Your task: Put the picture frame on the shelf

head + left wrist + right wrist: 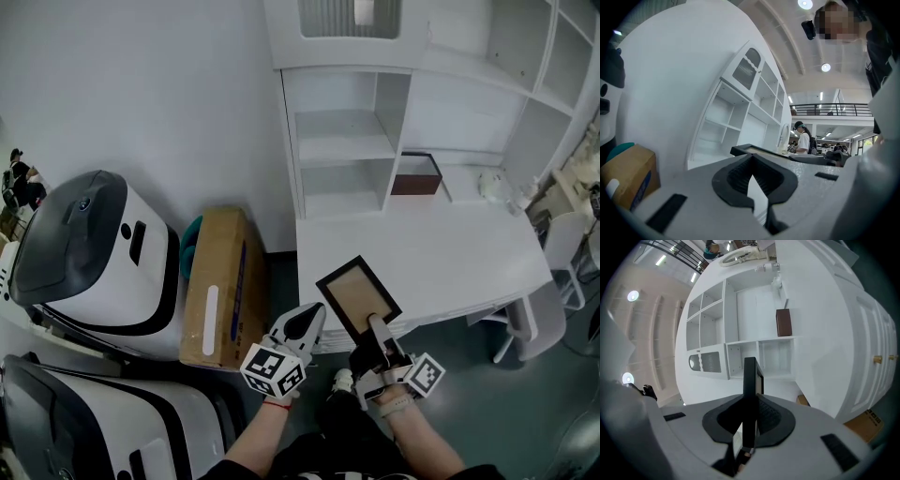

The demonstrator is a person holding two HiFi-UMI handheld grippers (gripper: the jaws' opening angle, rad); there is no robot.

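1. The right gripper (pixel 375 324) covered the lower end of the picture frame (pixel 359 298). In the right gripper view the frame (pixel 749 394) showed only its dark edge, so its face could not be seen there.
2. A teal thing (pixel 192 234) was mostly hidden behind the cardboard box (pixel 220 281) on the floor.
3. A brown box (pixel 417 175) stood at the back of the desk (pixel 450 253), in the nook beside the shelf unit (pixel 342 150); its contents could not be made out. The cardboard box was shut.
4. The right gripper's jaws were clamped on the frame's lower end, holding it tilted over the desk's front edge, near the front left corner and well apart from the shelf unit.
5. The left gripper (pixel 305 323) hung just beside the frame's left side, its jaws together with nothing between them.
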